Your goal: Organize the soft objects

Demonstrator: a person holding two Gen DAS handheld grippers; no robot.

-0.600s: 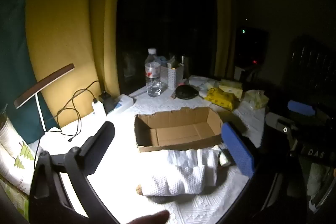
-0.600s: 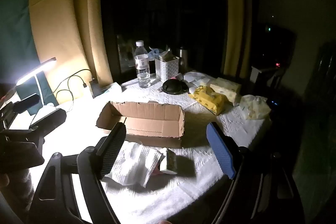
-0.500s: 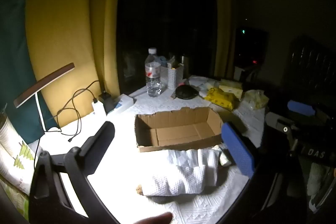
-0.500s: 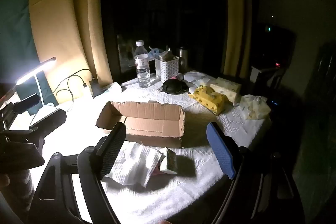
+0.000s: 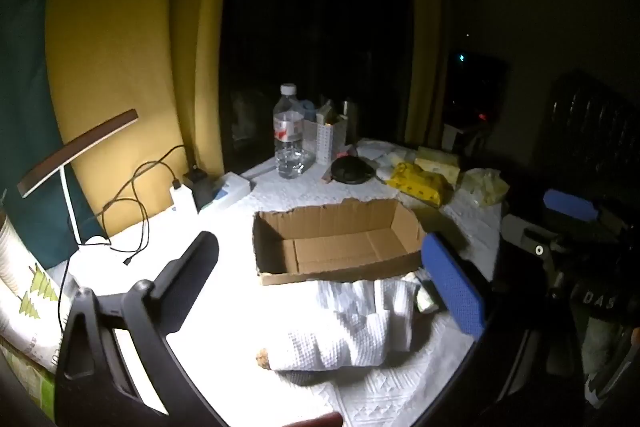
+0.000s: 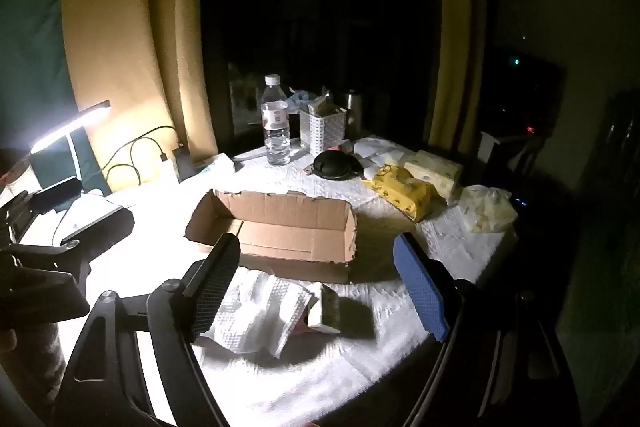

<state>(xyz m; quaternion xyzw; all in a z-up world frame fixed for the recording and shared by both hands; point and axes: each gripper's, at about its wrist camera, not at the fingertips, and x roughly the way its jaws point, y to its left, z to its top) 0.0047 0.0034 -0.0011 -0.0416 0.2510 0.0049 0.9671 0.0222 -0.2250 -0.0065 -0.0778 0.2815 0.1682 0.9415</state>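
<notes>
So the crumpled white waffle-textured cloth [image 5: 352,331] is lying on the white embossed tablecloth [image 6: 400,311], just in front of the open brown cardboard box [image 5: 336,239], which is sitting there with nothing in it. A small pale boxy thing [image 6: 325,308] is tucked against the cloth's right edge, can't tell what it is. There's also a little tan nub [image 5: 263,355] poking out at the cloth's near-left corner, too small to call.

Both claws are hovering above the table with their fingers spread wide and nothing between them. The left gripper [image 5: 320,287] is looking down over the cloth and box; the right gripper [image 6: 316,291] is sitting a bit further right, cloth just under its dark finger. Looks to me like we're at the very start: nothing packed, the grab not yet begun. Next move is probably dropping one claw onto a bunched fold of the cloth, pinching it, and lifting it over the box's near wall.

Further back, more soft stuff is waiting: a yellow plastic tissue pack [image 6: 402,193], a pale one behind it, a crinkly clear bag [image 6: 486,209]. Non-soft clutter: clear plastic water bottle [image 5: 289,135], white lattice basket [image 6: 322,129], round black lid-like thing [image 6: 335,165], lit desk lamp [image 6: 72,125], black cables [image 5: 132,195]. None of it is blocking the path, though the glare is washing out the near tabletop.
</notes>
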